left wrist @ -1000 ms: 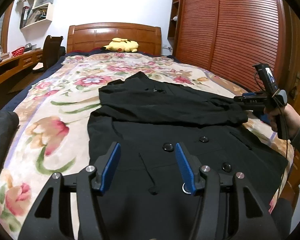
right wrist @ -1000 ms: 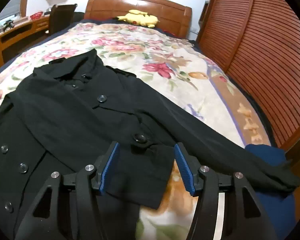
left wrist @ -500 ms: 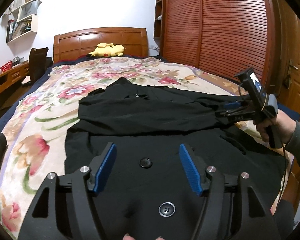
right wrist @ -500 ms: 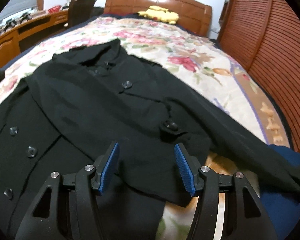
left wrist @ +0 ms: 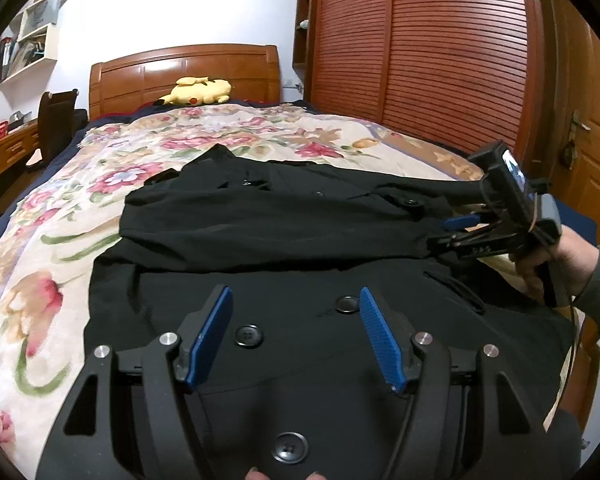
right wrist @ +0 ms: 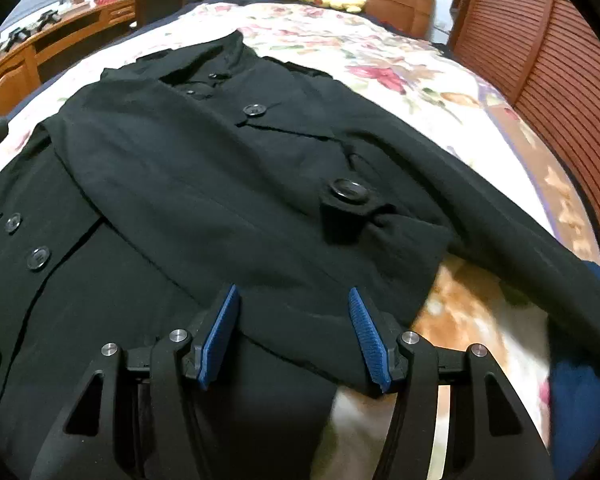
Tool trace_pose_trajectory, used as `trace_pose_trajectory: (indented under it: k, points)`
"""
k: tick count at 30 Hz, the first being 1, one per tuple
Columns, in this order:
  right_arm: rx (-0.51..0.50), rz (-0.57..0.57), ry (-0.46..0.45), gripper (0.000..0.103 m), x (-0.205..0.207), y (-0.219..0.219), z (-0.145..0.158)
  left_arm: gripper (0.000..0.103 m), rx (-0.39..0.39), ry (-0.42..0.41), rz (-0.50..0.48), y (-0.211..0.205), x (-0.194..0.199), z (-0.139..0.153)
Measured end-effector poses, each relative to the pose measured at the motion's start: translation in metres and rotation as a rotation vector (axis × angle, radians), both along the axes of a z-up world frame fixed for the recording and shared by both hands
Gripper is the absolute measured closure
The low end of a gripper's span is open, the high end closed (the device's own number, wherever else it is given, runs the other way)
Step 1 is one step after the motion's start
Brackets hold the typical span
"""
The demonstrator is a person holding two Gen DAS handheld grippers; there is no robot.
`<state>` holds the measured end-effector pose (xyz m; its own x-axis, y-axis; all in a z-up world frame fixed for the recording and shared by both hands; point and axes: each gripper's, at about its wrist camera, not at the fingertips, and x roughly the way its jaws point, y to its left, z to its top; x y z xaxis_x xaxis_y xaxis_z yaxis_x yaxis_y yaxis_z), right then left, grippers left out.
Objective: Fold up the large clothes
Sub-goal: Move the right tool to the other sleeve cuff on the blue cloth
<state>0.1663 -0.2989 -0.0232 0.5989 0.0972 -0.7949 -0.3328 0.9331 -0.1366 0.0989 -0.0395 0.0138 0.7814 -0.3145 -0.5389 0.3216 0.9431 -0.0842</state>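
Bed (left wrist: 112, 184) fills the frame, black coat (left wrist: 284, 220) spread across the middle, one sleeve (right wrist: 228, 208) folded over. Left tool (left wrist: 296, 336) wide, empty, above the buttons. Right tool (right wrist: 294, 332) wide, empty, over the sleeve cuff. Risk: pinching both layers there would drag the fold apart.

A home bedroom: a bed (left wrist: 112, 216) with floral cover and wooden headboard (left wrist: 184, 74) at twelve o'clock, a plush toy (left wrist: 198, 91) there, slatted wardrobe (left wrist: 420, 52) at two, desk (left wrist: 4, 152) and shelves (left wrist: 28, 44) at ten.
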Motion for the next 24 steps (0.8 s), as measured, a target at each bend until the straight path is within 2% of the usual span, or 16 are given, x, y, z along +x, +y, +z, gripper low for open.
trace_pose_trajectory:
  k: [7,8,10,20,24]
  points:
    - [0.008,-0.075,-0.065,0.044,-0.028,-0.04,0.03,0.037,0.006,0.012,-0.029,-0.016,-0.001,-0.002]
    - [0.007,-0.086,-0.075,0.044,-0.032,-0.048,0.035,0.037,0.01,0.013,-0.032,-0.017,0.0,-0.003]
    - [0.003,-0.115,-0.093,0.036,-0.038,-0.062,0.043,0.037,0.016,0.016,-0.036,-0.019,0.001,-0.004]
    - [-0.012,-0.294,-0.163,0.035,-0.061,-0.146,0.078,0.037,0.036,0.041,-0.031,-0.024,0.007,-0.011]
    - [-0.006,-0.377,-0.203,0.029,-0.064,-0.185,0.088,0.037,0.04,0.038,-0.03,-0.025,0.005,-0.011]
